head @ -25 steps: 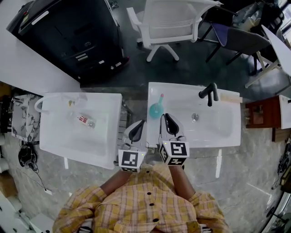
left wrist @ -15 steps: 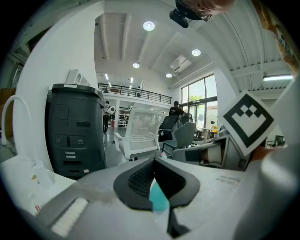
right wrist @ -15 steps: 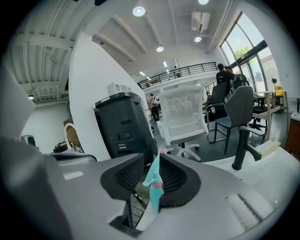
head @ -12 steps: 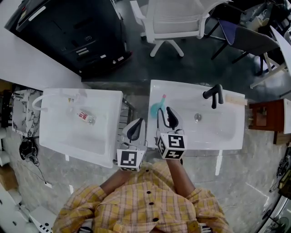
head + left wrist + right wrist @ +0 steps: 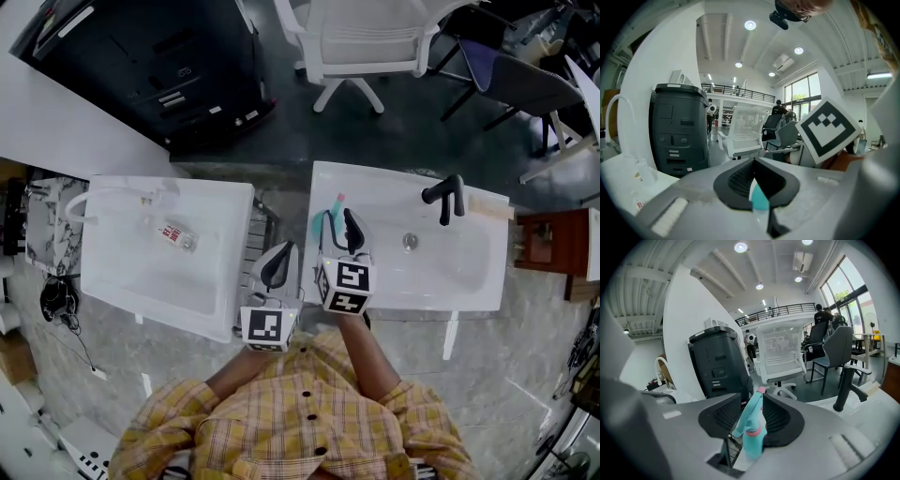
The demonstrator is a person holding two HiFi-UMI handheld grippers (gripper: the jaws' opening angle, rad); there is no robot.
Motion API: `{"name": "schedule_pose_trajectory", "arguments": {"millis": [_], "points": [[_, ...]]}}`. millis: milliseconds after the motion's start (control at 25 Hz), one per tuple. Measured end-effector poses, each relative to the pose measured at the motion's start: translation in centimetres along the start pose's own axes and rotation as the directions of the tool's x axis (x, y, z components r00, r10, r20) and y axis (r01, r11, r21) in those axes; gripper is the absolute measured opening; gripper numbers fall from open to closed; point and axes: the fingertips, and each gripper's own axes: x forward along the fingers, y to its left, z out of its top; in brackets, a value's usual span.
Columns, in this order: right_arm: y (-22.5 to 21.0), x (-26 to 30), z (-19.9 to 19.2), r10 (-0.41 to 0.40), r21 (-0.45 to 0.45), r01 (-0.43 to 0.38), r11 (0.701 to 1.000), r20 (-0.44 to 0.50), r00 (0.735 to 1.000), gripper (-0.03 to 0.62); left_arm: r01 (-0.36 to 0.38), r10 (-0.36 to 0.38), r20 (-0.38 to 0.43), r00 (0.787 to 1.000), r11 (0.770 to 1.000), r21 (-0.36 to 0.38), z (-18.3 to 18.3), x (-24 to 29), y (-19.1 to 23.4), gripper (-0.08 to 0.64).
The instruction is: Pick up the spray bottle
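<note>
between the pads of your right claw (image 5: 751, 403) stands the spray bottle (image 5: 753, 439), upright, its long axis running up and down across the gap, its pink nozzle tipped away from you. the jaws are opening and spread wide, and as far as i can see neither pad presses on the bottle. it rests on the sink (image 5: 441, 281) rim. your left claw (image 5: 754, 183) hangs just to the left, jaws drawn together and empty, with the bottle ahead and to its right. the right hand is nearer; i judge a straight squeeze should take it.
</note>
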Motion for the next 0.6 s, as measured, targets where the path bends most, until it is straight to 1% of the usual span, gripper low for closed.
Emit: {"name": "schedule_pose_trajectory", "arguments": {"millis": [440,520,600], "points": [[0.4,1.7,-1.2,-0.048,-0.102,0.044,0.994,-0.035,0.998,0.134,-0.016,0.016,-0.011,1.0,1.0,-0.001,-0.3,0.1,0.6,0.002],[0.1,1.9,-1.3,-0.056,-0.113,0.051,0.992,-0.042,0.998,0.122,-0.017,0.017,-0.013,1.0,1.0,0.0,-0.3,0.1,0.7,0.002],[-0.2,1.9,-1.5,-0.068,-0.118,0.062,0.991,-0.047,0.997,0.087,-0.016,0.016,-0.013,1.0,1.0,0.003,-0.3,0.1,0.6,0.002]]}}
